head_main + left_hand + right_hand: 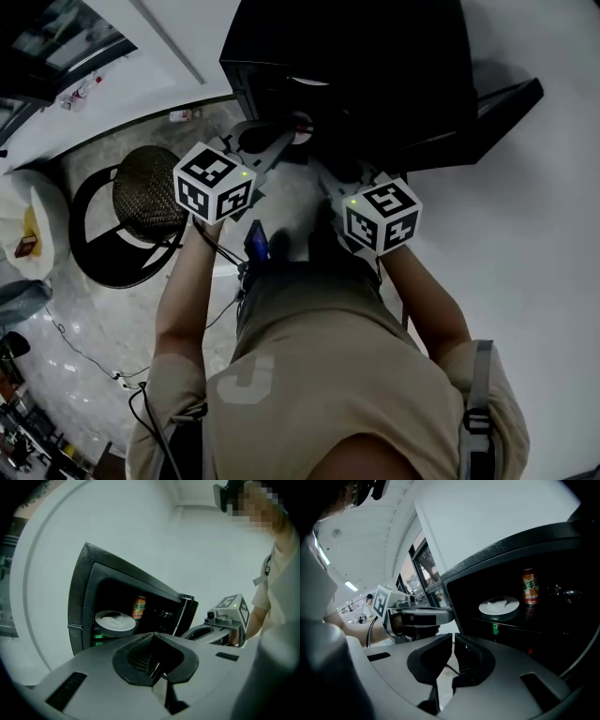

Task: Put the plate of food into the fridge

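Head view: left hand-held gripper (272, 150) and right hand-held gripper (323, 174) face the fridge (356, 56). Left gripper view: closed, empty; plate of food (115, 620) inside beside a can (138, 607); slamming the open door (188, 612) may topple it. Right gripper view: closed, empty

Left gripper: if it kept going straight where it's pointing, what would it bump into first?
Probably something inside the open fridge. The left gripper, shut and empty, points at its shelf, about where the orange can stands beside the plate. Depth is unclear, so can or plate, I can't say.
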